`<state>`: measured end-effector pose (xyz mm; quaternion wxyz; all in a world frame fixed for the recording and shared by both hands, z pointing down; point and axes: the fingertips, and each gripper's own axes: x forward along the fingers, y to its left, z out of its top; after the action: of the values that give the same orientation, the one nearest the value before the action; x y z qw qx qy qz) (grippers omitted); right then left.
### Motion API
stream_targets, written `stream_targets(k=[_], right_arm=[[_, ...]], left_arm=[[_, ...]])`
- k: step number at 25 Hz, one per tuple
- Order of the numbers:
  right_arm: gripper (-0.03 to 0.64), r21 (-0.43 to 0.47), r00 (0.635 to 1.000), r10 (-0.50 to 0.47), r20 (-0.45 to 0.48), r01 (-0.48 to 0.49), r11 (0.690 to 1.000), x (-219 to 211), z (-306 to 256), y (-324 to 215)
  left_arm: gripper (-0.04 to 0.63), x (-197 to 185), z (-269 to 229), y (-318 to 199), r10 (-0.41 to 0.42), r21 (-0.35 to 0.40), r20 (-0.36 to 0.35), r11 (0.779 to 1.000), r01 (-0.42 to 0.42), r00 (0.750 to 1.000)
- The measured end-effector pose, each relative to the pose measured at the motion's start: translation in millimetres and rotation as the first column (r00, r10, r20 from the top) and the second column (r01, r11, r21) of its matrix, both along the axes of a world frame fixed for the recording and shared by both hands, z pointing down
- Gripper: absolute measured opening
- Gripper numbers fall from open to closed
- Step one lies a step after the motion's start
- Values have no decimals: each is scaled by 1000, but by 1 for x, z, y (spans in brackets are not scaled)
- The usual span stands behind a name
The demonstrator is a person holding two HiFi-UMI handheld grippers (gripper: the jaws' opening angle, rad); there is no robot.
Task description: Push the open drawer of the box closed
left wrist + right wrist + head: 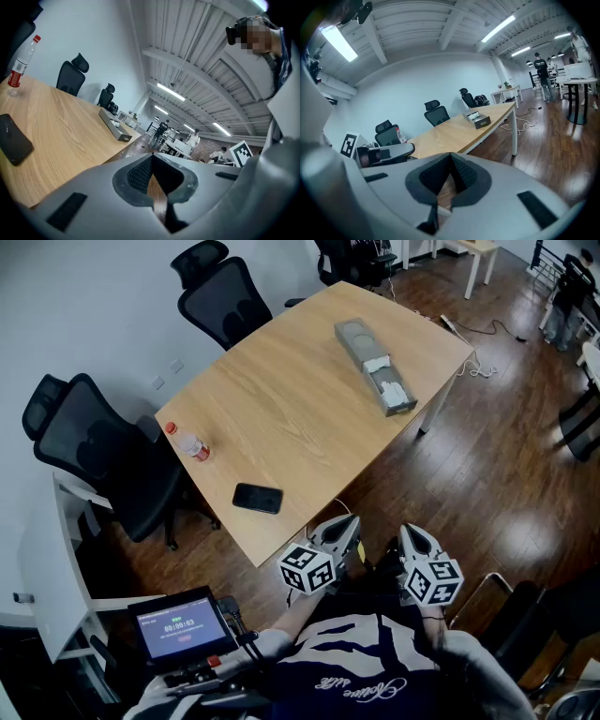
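My left tongs [151, 158] have their tips pressed together with nothing between them, and the right tongs [450, 157] are the same, both held close to my body off the near corner of the surface [281, 418]. Nearest to them on the wood lies a dark phone [258, 498], and further left stands a clear bottle [187, 442] with a red cap and red label whose print I cannot read. The box [357, 337] sits well apart from both tongs, at the far end of the surface, ahead and a little to my right. Its long axis runs away from me, and the drawer [392, 390] juts from its nearer end towards the surface's right edge, with something white inside. I judge the right tongs the closer pair, so the push should go along that axis, against the drawer's front face and away from me, after a long reach forward. The small screen [178, 622] by my left elbow shows a row of digits I cannot read with certainty.
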<state>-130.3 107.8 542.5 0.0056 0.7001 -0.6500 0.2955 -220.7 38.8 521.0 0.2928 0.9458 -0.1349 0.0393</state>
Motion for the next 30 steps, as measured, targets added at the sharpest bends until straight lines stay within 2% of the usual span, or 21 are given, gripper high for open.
stream_targets(k=[5, 9, 13, 18, 25, 30], right_arm=[[-3, 3, 1000, 0, 13, 0, 1000, 47, 7, -24], [-3, 4, 999, -40, 11, 40, 999, 87, 10, -50], [-3, 16, 997, -72, 1, 72, 997, 139, 5, -75], [-3, 16, 997, -78, 9, 78, 997, 196, 5, -88], [-3, -3, 996, -76, 42, 76, 997, 240, 20, -81], [-3, -8, 995, -65, 78, 65, 998, 254, 25, -86]], left_arm=[[2, 40, 6, -15, 10, 5, 19, 1000, -10, 1000], [2, 75, 8, -45, -44, 11, 33, 999, 44, 998], [2, 117, 3, -69, -105, 11, 12, 994, 105, 994], [2, 165, 8, -79, -125, 8, 31, 992, 125, 992], [2, 201, 20, -86, -164, -25, 53, 986, 166, 985], [2, 207, 24, -92, -171, -32, 92, 984, 175, 981]])
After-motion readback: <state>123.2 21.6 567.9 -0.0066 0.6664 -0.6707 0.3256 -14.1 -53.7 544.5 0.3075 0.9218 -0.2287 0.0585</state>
